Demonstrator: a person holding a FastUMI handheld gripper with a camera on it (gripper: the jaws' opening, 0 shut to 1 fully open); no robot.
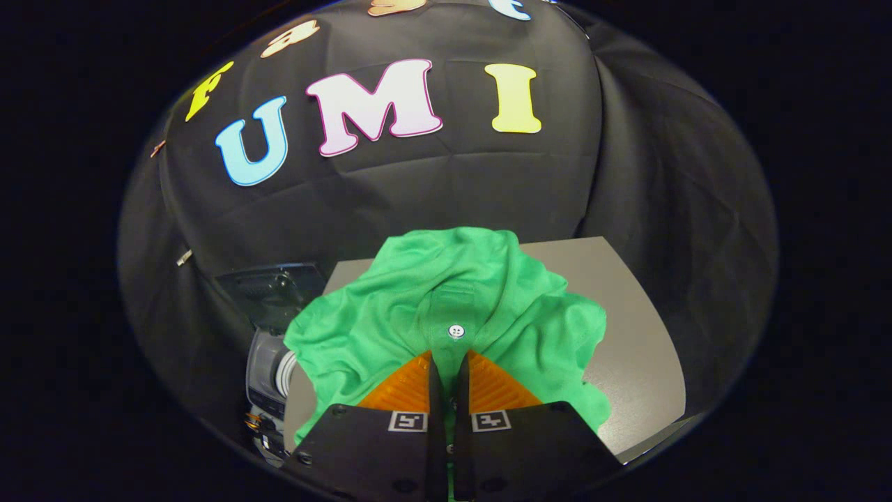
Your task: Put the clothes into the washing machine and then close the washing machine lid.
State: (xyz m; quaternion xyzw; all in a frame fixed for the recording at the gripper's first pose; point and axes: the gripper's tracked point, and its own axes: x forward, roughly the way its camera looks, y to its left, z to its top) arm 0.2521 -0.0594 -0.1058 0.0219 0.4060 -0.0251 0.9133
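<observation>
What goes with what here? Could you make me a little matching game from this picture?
Things:
1. green shirt
2. tool
3. table
4. washing machine

Descriptions:
A. grey, flat, under the crumpled cloth
B. beside the table, lower down, lid raised
C. fingers nearly together, pinching cloth
D. heaped on the table, white button showing

Pairs: 1-D, 2-C, 3-A, 4-B

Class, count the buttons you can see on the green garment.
1: a white button on the green garment, just ahead of the tool, whose fingers pinch the cloth. Folds may hide others.
</observation>
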